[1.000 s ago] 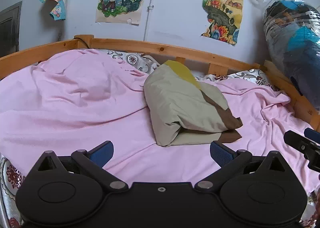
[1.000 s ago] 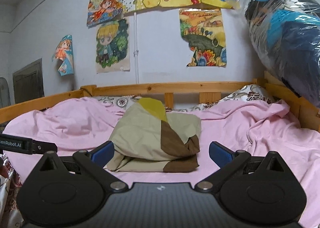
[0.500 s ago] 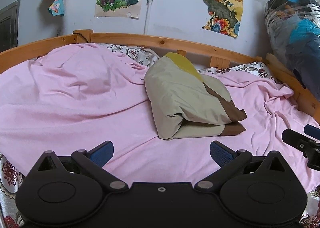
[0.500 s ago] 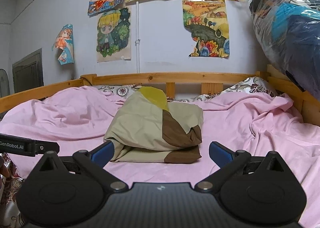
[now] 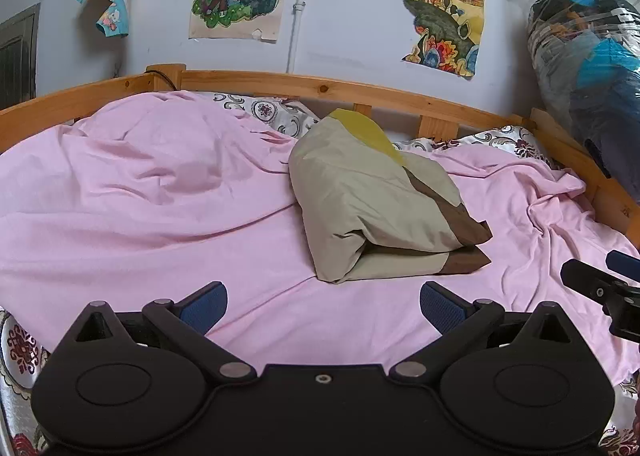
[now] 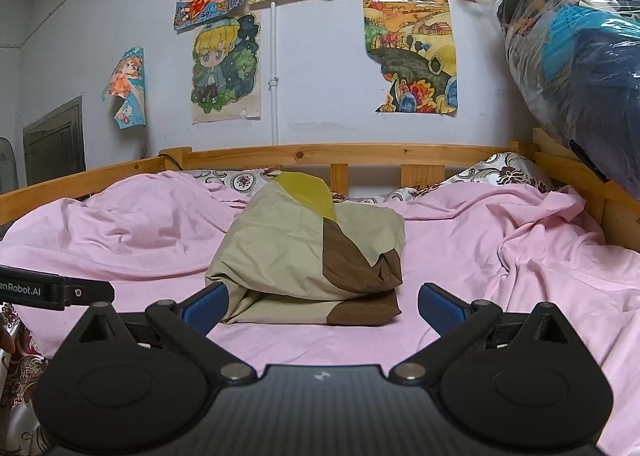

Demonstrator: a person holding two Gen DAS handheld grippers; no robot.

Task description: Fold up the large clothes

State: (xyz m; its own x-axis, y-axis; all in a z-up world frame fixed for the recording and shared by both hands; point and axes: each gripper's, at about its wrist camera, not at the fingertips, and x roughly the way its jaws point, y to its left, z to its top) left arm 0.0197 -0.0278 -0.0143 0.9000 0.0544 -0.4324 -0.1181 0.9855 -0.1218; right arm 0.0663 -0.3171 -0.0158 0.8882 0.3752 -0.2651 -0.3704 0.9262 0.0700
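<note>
A folded garment (image 5: 372, 203) in beige, brown and yellow lies in a thick bundle on the pink sheet (image 5: 140, 207) in the middle of the bed. It also shows in the right wrist view (image 6: 308, 256). My left gripper (image 5: 322, 302) is open and empty, held back from the bundle's near edge. My right gripper (image 6: 322, 304) is open and empty, just short of the bundle's front. The right gripper's tip shows at the right edge of the left wrist view (image 5: 600, 288).
A wooden bed rail (image 5: 360, 89) runs along the back and right side. Patterned pillows (image 5: 272, 111) lie against the rail. A plastic-wrapped dark bundle (image 6: 576, 55) hangs at the upper right. Posters cover the wall (image 6: 320, 95).
Both grippers have drawn slightly back and lowered their view; the bundle sits a little farther off. The garment has not moved. Both grippers stay open.
</note>
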